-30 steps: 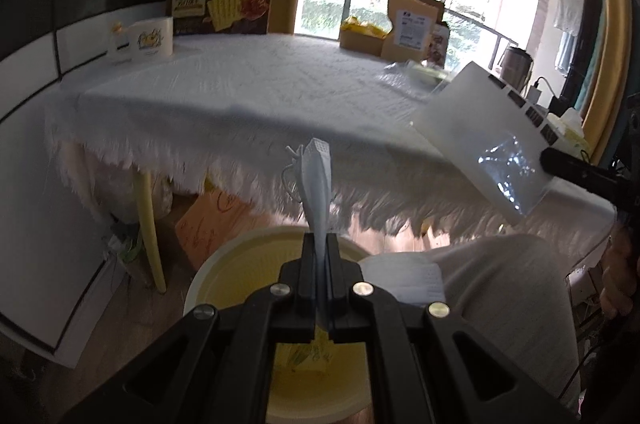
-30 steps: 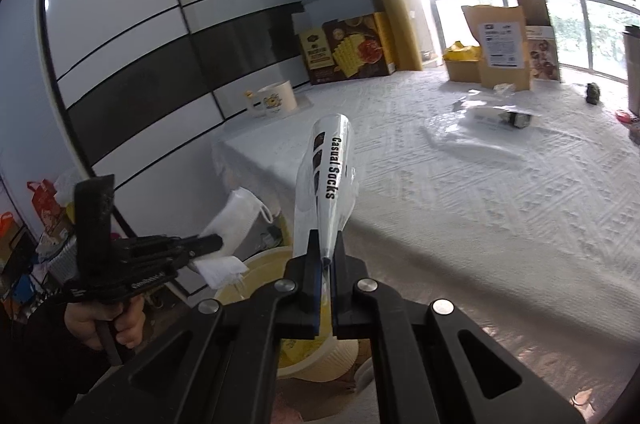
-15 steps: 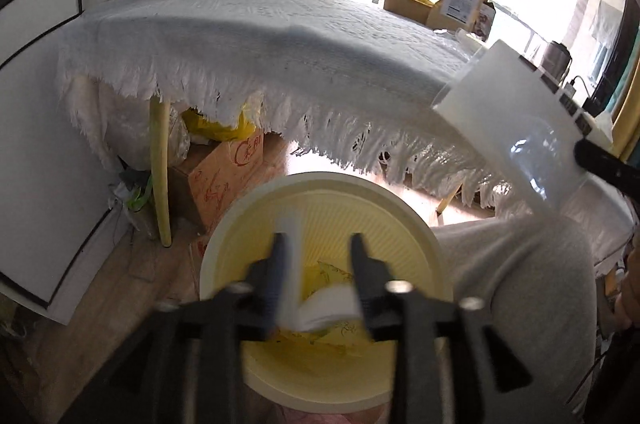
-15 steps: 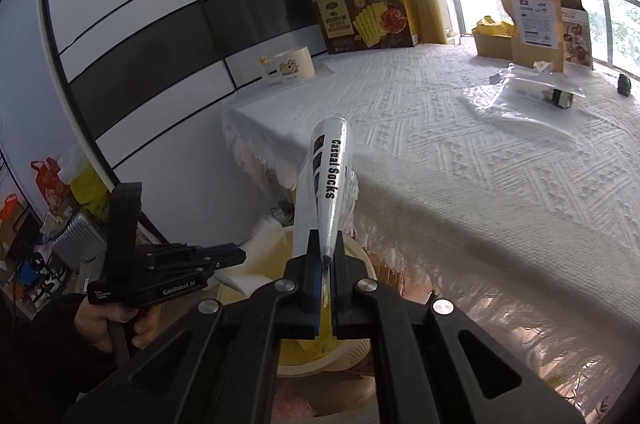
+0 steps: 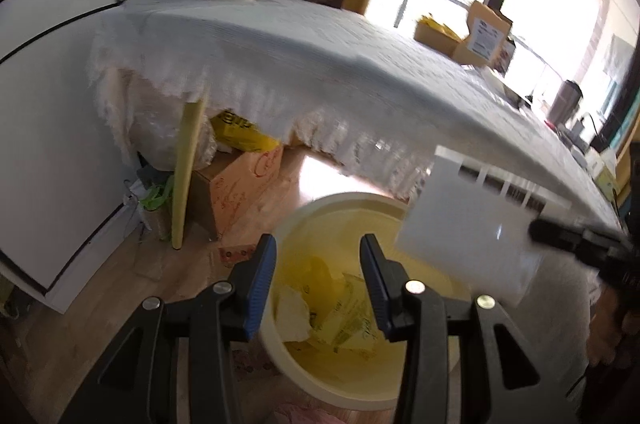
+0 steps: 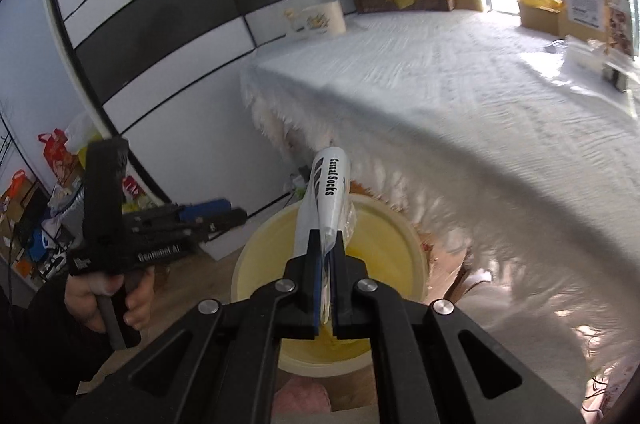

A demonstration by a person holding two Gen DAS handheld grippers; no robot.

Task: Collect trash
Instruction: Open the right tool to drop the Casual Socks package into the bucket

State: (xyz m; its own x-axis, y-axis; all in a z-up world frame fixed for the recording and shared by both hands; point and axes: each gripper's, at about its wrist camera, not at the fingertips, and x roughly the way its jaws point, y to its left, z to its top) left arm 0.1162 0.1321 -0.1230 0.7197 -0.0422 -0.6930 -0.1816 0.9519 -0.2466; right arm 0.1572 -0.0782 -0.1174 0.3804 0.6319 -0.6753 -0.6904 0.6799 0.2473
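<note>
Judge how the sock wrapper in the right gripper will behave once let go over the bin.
The sock wrapper looks thin and light, so it should drift rather than drop. It stands up from the right gripper, so fairly stiff. It hangs over the bin, likely landing inside.

sock package [image 6: 330, 192]: "Casual Socks" | left gripper [image 6: 224, 217]: "GenRobot.AI"

- Left gripper [image 5: 317, 266]: pitched downward, black frame, blue-lined fingers [image 5: 262, 274] spread apart with nothing between them.
- Left hand [image 6: 106, 298]: wrapped around the grip handle, dark sleeve on the forearm, seen at lower left of the right wrist view.
- Right gripper [image 6: 327, 251]: also pitched downward, fingers [image 6: 313, 266] clamped on a thin white socks packet [image 6: 330, 194] that sticks out forward past the tips.
- Right hand: only a blurred edge visible at the far right of the left wrist view.
</note>
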